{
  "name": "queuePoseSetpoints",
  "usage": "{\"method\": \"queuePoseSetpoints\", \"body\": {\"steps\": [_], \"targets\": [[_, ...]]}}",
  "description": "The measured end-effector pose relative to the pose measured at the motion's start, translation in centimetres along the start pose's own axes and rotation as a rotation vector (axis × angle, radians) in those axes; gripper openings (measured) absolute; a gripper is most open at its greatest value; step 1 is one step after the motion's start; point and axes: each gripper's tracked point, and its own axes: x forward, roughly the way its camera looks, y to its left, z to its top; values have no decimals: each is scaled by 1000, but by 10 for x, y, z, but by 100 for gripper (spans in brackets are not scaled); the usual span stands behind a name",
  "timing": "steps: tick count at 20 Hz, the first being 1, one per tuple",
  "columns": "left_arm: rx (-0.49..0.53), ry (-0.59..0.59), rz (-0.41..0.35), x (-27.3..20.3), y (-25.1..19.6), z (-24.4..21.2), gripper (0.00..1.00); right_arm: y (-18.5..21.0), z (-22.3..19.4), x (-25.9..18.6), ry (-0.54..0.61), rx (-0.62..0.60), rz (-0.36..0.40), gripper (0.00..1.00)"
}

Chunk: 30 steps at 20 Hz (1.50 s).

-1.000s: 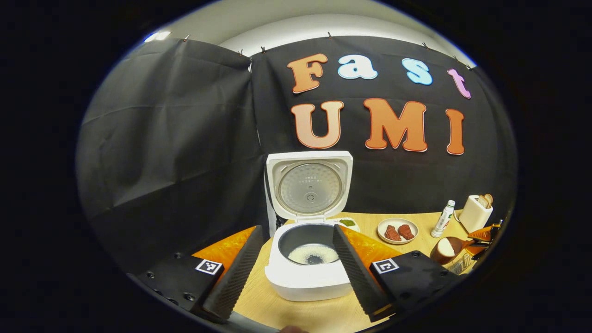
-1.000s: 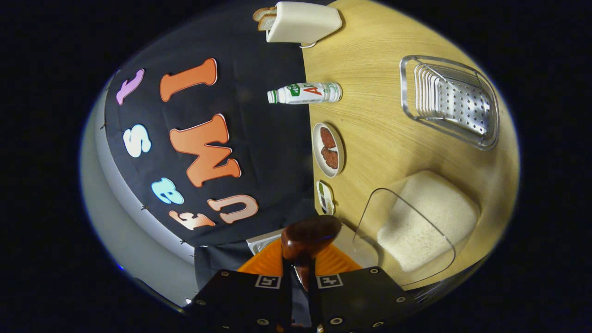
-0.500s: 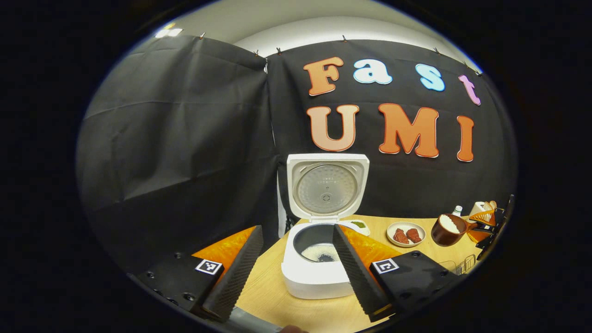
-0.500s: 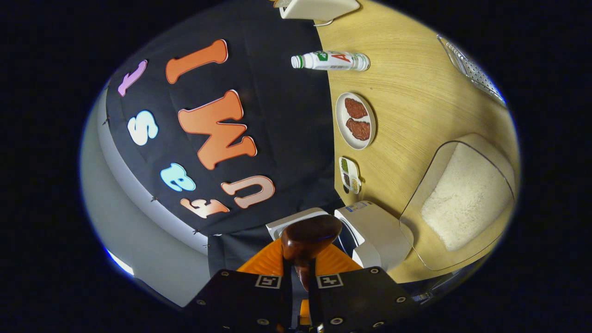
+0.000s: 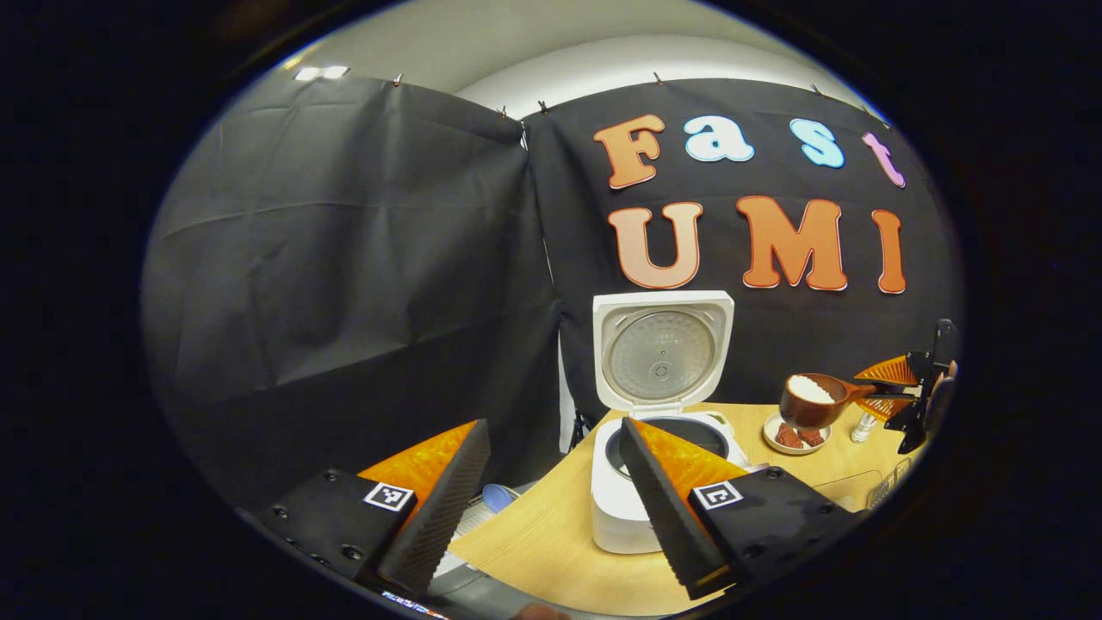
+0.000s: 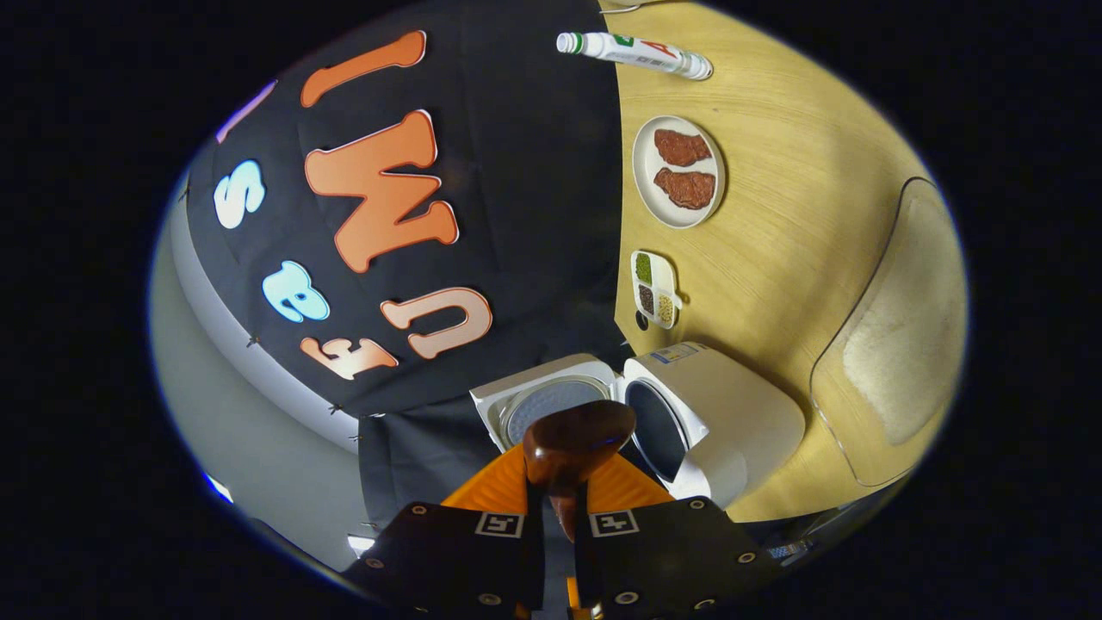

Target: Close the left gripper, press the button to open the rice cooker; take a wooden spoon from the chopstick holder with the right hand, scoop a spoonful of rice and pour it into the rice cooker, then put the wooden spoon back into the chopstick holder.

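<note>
In the left gripper view the left gripper (image 5: 551,508) hangs over the table (image 5: 551,542) with its jaws wide and nothing between them. Just beyond, the rice cooker (image 5: 641,482) stands with its lid (image 5: 661,353) upright. Farther right the right gripper (image 5: 904,392), clamped on the handle, holds the spoon (image 5: 814,400), heaped with rice, in the air above a plate (image 5: 796,435).

Your left gripper (image 5: 551,508) has its fingers (image 5: 435,517) spread wide apart with nothing between them, held low and pointing roughly level. Your right gripper (image 6: 558,504) is rolled over on its side, fingers pinched tight together around the handle of the wooden spoon (image 6: 572,443). From the left gripper view you can see it off at the far right (image 5: 895,392), held up in the air.
</note>
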Motion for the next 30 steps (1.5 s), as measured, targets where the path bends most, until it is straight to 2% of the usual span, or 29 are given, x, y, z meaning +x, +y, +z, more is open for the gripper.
{"method": "queuePoseSetpoints", "body": {"steps": [8,16,22,26,30], "targets": [[37,-42,-12,-5,7,1,100,18,-28,77,12,-80,-26,13],[-3,22,4,-2,26,-27,100,-4,-35,124,-25,-178,-126,13],[-1,55,25,8,37,-36,100,-28,-26,148,-56,-405,-249,14],[-1,66,40,14,41,-40,100,-30,-23,160,-60,-550,-284,13],[2,77,43,23,40,-44,100,-37,-25,169,-45,-751,-343,13]]}}
